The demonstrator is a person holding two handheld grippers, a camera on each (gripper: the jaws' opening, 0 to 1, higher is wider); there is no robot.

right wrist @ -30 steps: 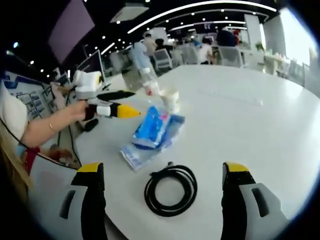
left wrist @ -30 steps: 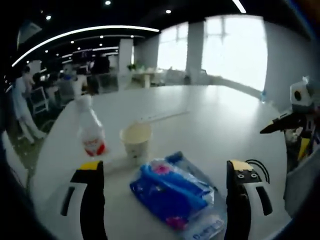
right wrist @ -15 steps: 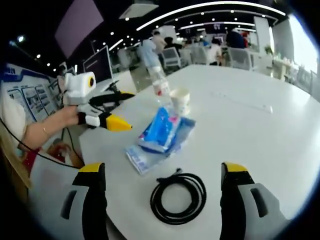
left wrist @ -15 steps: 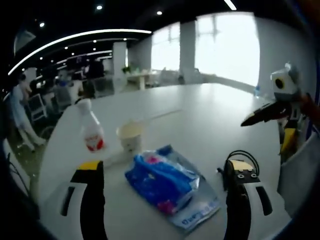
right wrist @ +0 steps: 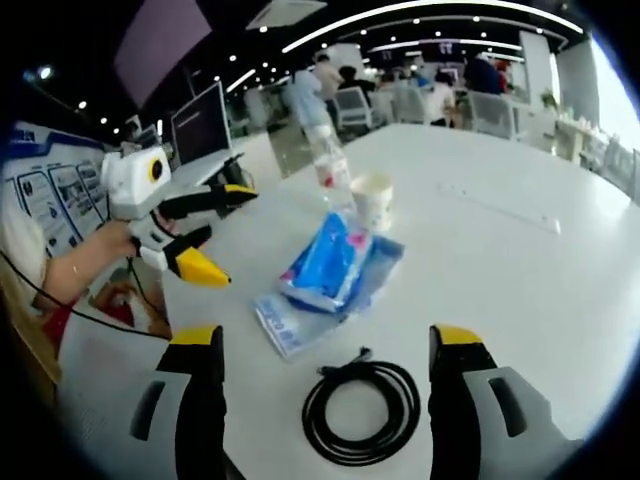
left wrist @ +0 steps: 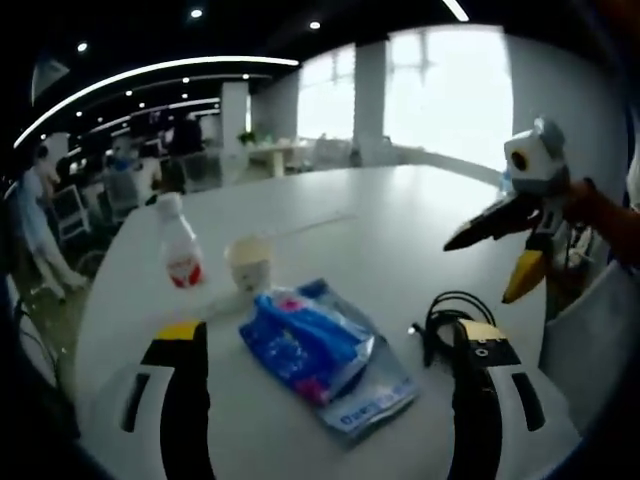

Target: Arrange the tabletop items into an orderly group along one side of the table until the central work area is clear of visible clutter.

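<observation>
In the left gripper view, the left tool (left wrist: 325, 345) is held above the white desk (left wrist: 400, 220) with its jaws set wide apart and nothing between them. Directly ahead of the jaws lies a blue plastic packet (left wrist: 305, 340) on top of a flat clear-and-blue pouch (left wrist: 375, 395), both resting on the desk. A coiled black cable (left wrist: 445, 315) lies just beside the pouch, near the right-hand jaw. Beyond the packet stands a paper cup (left wrist: 248, 268), upright, and close beside it an upright clear bottle (left wrist: 178, 245) with a red label and white cap. The right tool (left wrist: 500, 250) enters this view from the right, held in a hand above the desk edge, its yellow-tipped jaws parted.

In the right gripper view, the right tool (right wrist: 325, 345) also has its jaws wide apart and grips nothing. The cable (right wrist: 362, 410) lies nearest, on the desk (right wrist: 520, 260) between the two jaws. The pouch (right wrist: 300, 320) and the packet (right wrist: 335, 255) lie just beyond it, close to the cable. Farther on stand the cup (right wrist: 372, 198) and the bottle (right wrist: 328, 165), grouped together. The left tool (right wrist: 205, 235) appears at the left, held by a hand (right wrist: 110, 245) off the desk edge, jaws parted. Office chairs and people occupy the blurred background.
</observation>
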